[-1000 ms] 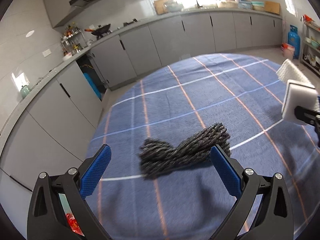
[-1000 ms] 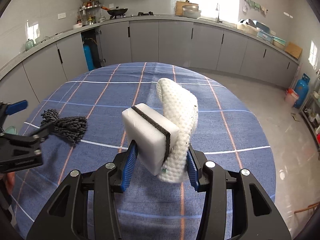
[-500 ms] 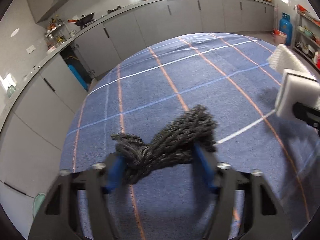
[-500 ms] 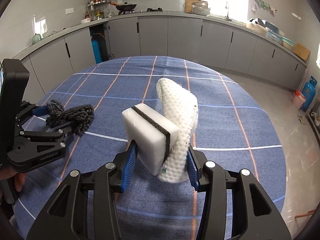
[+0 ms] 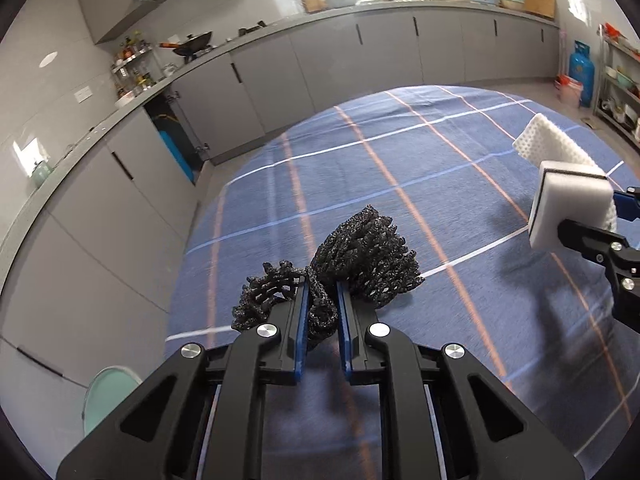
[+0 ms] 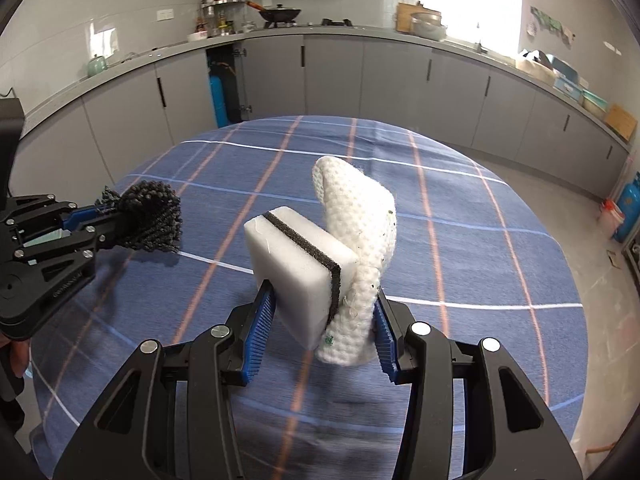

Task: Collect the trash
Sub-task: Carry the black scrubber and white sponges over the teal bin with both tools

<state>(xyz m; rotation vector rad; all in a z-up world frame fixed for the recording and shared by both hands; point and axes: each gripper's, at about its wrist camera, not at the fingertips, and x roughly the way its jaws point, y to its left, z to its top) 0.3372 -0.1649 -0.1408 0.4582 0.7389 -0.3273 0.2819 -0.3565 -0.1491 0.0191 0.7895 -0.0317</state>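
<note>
My left gripper (image 5: 322, 292) is shut on a black mesh scrubber (image 5: 360, 260) and holds it just above the blue checked tablecloth (image 5: 400, 152); the scrubber bulges out past both fingers. It also shows in the right wrist view (image 6: 148, 220), at the left. My right gripper (image 6: 324, 312) is shut on a white sponge with a black stripe (image 6: 296, 268) pressed against a white knitted cloth (image 6: 356, 240), held above the table. That pair shows at the right edge of the left wrist view (image 5: 568, 208).
The round table (image 6: 500, 240) stands in a kitchen with grey cabinets (image 6: 400, 76) along the walls. A blue gas cylinder (image 6: 630, 208) and a bin stand on the floor to the right. A pale green stool (image 5: 104, 396) stands left of the table.
My left gripper has closed on the black scrubber and lifted it off the cloth. My right gripper keeps its hold on the sponge and cloth and has barely moved.
</note>
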